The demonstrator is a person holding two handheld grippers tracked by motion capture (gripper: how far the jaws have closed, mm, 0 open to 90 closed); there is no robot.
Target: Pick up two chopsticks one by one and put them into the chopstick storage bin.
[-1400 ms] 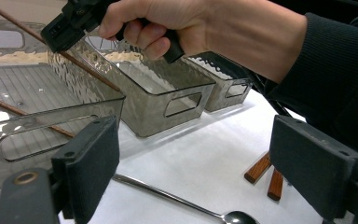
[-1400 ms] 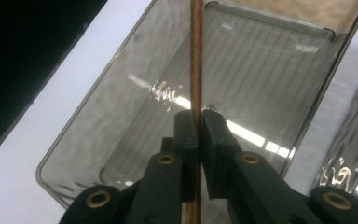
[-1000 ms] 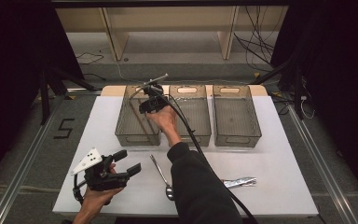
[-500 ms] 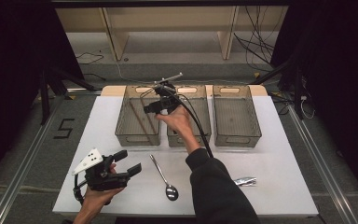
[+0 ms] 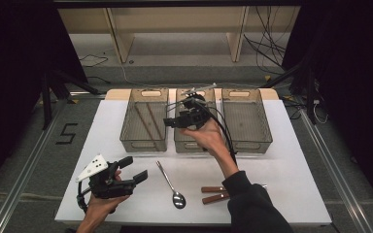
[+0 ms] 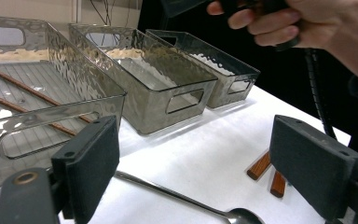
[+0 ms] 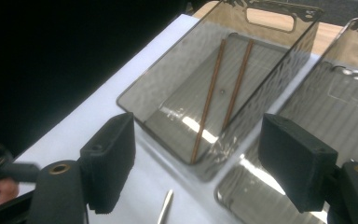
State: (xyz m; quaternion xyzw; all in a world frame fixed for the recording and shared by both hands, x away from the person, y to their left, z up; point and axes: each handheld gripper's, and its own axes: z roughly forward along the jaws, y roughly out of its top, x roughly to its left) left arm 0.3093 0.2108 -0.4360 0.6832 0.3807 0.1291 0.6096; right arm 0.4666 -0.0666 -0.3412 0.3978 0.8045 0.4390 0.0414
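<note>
Two thin reddish-brown chopsticks (image 7: 223, 88), seemingly wooden, lie side by side; both tongs spread, empty.

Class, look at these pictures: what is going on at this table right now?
A person sorts cutlery into three clear bins with a gripper in each hand. Two chopsticks already lie in the left bin. The right gripper hangs above the bins; its jaws have just been opening and hold nothing. The left gripper waits open and empty near the table's front edge. A spoon and two wooden-handled utensils lie on the white table, not yet sorted.
</note>
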